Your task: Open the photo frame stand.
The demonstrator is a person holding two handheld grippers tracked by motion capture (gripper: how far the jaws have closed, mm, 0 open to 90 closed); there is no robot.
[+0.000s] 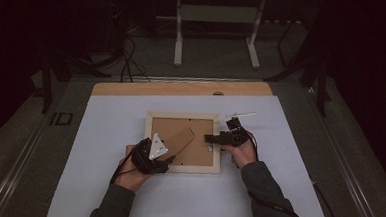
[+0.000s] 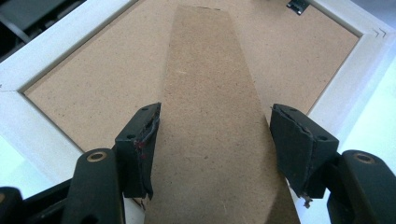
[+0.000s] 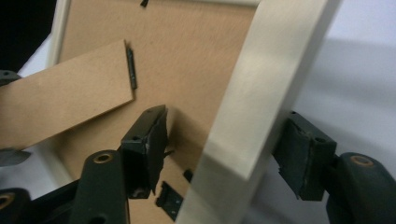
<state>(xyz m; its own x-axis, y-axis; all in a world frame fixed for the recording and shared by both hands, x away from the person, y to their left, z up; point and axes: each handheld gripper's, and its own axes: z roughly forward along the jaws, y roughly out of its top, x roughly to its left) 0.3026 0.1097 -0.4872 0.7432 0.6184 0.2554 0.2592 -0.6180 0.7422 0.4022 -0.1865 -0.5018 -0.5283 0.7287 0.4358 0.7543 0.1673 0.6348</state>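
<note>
The picture frame [image 1: 183, 142] lies face-down mid-tabletop [image 1: 105, 193], backing board in place, its stand flap [image 2: 210, 121] raised between the open left gripper [image 2: 215, 140], while the open right gripper [image 3: 224, 154] straddles its right rail, nothing yet clamped.

A: Work surface?
B: White table [image 1: 107, 143], a bare wooden strip [image 1: 180, 87] along its far edge. A small dark fitting [image 1: 218, 93] sits on that strip.

A: Loose items on the white?
B: One thin pale stick [image 1: 245, 115], toward the far right.

A: Beyond the table?
B: Grey floor [image 1: 214, 67], a white desk frame [image 1: 217, 32] on two legs, black cables [image 1: 128, 62] trailing at left. Dark surroundings, details unreadable.
</note>
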